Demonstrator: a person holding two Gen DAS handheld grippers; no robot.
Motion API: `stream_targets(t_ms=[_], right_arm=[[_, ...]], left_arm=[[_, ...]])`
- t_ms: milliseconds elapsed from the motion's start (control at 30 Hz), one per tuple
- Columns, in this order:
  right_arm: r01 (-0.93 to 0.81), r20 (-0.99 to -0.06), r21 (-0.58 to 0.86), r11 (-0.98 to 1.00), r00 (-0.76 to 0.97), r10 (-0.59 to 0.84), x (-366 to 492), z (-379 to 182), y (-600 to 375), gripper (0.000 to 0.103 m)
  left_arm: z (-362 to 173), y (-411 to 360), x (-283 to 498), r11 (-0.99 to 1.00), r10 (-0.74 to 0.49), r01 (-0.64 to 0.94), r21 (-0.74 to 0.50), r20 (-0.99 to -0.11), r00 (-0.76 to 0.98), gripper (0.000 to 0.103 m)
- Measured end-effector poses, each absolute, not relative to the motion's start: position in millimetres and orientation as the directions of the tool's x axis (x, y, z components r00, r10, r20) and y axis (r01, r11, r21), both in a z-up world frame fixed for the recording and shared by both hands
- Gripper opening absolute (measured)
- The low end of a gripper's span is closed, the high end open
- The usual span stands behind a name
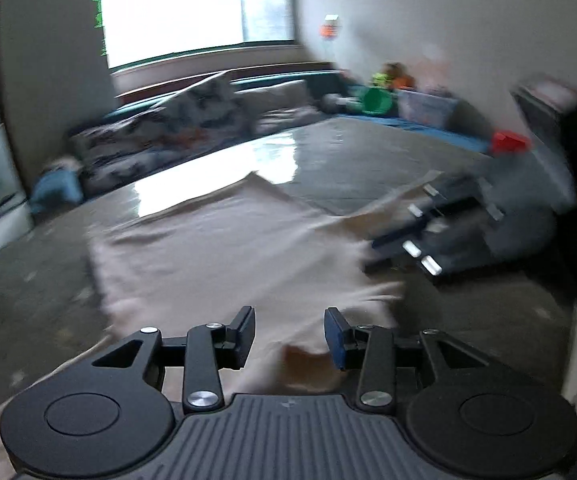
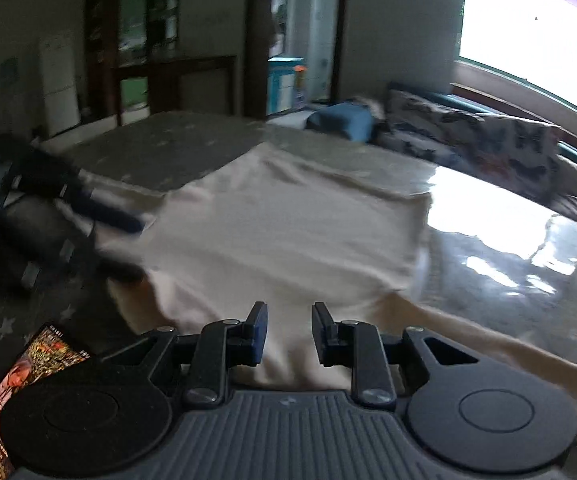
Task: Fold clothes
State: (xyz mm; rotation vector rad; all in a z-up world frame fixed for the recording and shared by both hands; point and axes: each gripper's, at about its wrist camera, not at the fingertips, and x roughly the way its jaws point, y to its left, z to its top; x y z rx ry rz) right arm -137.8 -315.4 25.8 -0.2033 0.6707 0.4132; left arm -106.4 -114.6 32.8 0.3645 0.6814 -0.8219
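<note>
1. A cream garment (image 1: 216,248) lies spread on a grey star-patterned bed (image 1: 368,168), directly ahead of both hand-held grippers. It looks like a rough rectangle, with one loose strip trailing toward the right side in the right wrist view.
2. The left hand-held gripper (image 1: 289,334) has its fingers spread apart, and cloth shows in the gap between them without being pinched. It hovers over the near edge of the garment.
3. The right hand-held gripper (image 2: 289,330) is spread as well, with pale fabric below its fingertips and nothing held.
4. Both views are blurred, so I cannot say surely how many layers the garment has; the neat far edge may mean one fold is already there.
5. As I judge it, the step in hand is between grasps: both tools stand at the near hem, ready to take it.
6. The next move probably calls for closing each hand-held gripper on a near corner and carrying it evenly toward the far edge.
</note>
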Motion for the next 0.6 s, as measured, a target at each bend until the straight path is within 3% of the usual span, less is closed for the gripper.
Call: stream_targets(t_ms=[200, 333, 600], right_arm=[[-0.498, -0.682, -0.094, 0.862, 0.663, 0.309, -155, 10, -300, 0.024], [-0.48, -0.683, -0.048, 0.876, 0.656, 0.322, -167, 17, -321, 0.026], [-0.233, -0.62, -0.013, 0.972, 0.765, 0.175, -127, 34, -395, 0.028]], left_arm=[[28, -96, -101, 0.672, -0.521, 0.74, 0.039, -0.685, 0.509, 0.041], [26, -83, -97, 0.693, -0.505, 0.72, 0.038, -0.688, 0.522, 0.045], [55, -88, -90, 0.68, -0.552, 0.732, 0.035, -0.632, 0.543, 0.047]])
